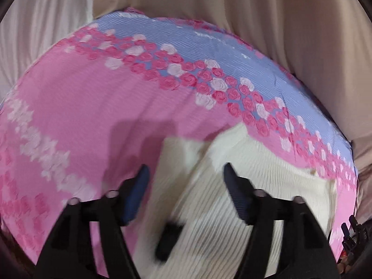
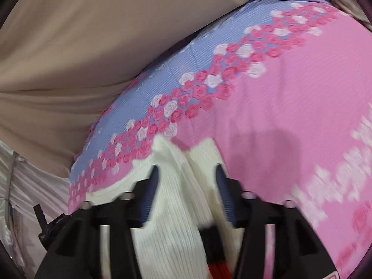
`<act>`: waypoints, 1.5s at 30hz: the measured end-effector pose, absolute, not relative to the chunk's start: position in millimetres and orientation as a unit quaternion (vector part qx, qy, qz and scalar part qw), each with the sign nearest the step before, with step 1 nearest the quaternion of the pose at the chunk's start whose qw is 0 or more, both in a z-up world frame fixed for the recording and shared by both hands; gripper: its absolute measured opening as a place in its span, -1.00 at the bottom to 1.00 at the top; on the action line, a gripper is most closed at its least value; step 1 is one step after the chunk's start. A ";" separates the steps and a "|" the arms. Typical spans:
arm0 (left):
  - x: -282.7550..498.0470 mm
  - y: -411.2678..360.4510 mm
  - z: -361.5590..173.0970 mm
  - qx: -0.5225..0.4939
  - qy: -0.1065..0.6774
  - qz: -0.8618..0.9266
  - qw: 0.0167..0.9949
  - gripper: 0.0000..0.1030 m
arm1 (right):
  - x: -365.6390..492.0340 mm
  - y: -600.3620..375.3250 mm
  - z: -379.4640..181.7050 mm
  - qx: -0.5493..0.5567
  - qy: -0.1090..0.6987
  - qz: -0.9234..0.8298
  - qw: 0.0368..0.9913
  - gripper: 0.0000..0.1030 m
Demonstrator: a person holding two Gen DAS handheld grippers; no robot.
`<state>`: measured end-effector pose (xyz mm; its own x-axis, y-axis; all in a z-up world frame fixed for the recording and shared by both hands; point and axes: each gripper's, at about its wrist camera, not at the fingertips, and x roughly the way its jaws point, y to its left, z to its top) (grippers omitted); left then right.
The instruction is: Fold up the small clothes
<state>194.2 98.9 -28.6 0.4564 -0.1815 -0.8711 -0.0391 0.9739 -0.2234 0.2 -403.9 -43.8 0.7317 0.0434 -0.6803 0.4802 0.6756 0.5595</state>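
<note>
A small cream ribbed garment (image 1: pixel 255 186) lies on a pink and blue rose-print cloth (image 1: pixel 81 107). My left gripper (image 1: pixel 186 172) is open just above it, with the garment showing between the blue pads; a dark patch on the fabric sits below the jaws. In the right wrist view the same garment (image 2: pixel 172 209) is bunched into a fold between the jaws. My right gripper (image 2: pixel 188 169) is open around that fold, its pads (image 2: pixel 151 200) apart from each other. A dark and red print shows near the bottom of the garment.
The rose-print cloth (image 2: pixel 290 104) covers a raised surface. Beige fabric (image 1: pixel 267 23) hangs behind it, also seen in the right wrist view (image 2: pixel 81 46). Pale curtain (image 1: pixel 41 34) is at the far left. The other gripper's black parts (image 1: pixel 351 234) show at the right edge.
</note>
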 end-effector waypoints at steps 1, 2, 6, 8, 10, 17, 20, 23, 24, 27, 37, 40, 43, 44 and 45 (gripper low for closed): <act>168.9 112.0 -29.3 -0.118 0.519 -0.041 0.846 0.59 | -20.5 -398.3 -44.1 0.375 0.347 -0.129 0.850 0.20; 150.8 120.8 -32.7 -0.131 0.523 -0.041 0.842 0.63 | -36.3 -393.0 -47.3 0.366 0.358 -0.131 0.849 0.22; 85.0 144.9 -62.6 -0.194 0.558 -0.013 0.807 0.66 | -94.6 -363.6 -84.9 0.370 0.412 -0.124 0.824 0.25; 69.2 147.0 -77.6 -0.232 0.568 -0.008 0.790 0.66 | -106.0 -351.7 -105.8 0.395 0.426 -0.110 0.806 0.25; 67.1 140.5 -89.7 -0.241 0.576 0.003 0.781 0.66 | -103.4 -343.8 -112.3 0.408 0.419 -0.103 0.805 0.26; 85.5 123.5 -78.7 -0.220 0.597 -0.023 0.771 -0.58 | -71.2 -338.1 -100.3 0.410 0.408 -0.086 0.811 -0.67; 78.7 133.5 -62.2 -0.210 0.593 -0.027 0.777 -0.67 | -89.3 -346.0 -76.1 0.400 0.388 -0.104 0.824 -0.74; 61.7 142.7 -56.9 -0.191 0.611 -0.038 0.767 -0.69 | -115.6 -355.4 -64.1 0.393 0.394 -0.110 0.824 -0.75; 54.7 145.5 -58.9 -0.187 0.621 -0.041 0.760 -0.70 | -126.1 -355.0 -63.0 0.381 0.407 -0.114 0.822 -0.75; 22.7 150.5 -71.3 -0.167 0.654 -0.048 0.736 -0.69 | -159.1 -350.3 -72.0 0.359 0.447 -0.126 0.809 -0.75; 33.0 122.1 -14.0 -0.106 0.560 -0.076 0.818 0.19 | -177.6 -340.9 -64.1 0.311 0.454 -0.165 0.819 -0.01; 74.8 100.0 -5.6 -0.099 0.530 -0.095 0.837 0.33 | -136.1 -346.0 -36.7 0.283 0.421 -0.147 0.849 0.21; 117.3 81.1 -35.8 -0.098 0.554 -0.095 0.821 0.30 | -71.6 -347.7 -45.2 0.264 0.433 -0.127 0.852 0.21; 128.7 74.5 -50.1 -0.104 0.569 -0.096 0.810 0.24 | -57.7 -347.5 -52.5 0.263 0.441 -0.129 0.849 0.21; 133.8 69.7 -60.2 -0.105 0.580 -0.094 0.802 -0.12 | -46.5 -347.6 -61.0 0.264 0.449 -0.131 0.844 0.21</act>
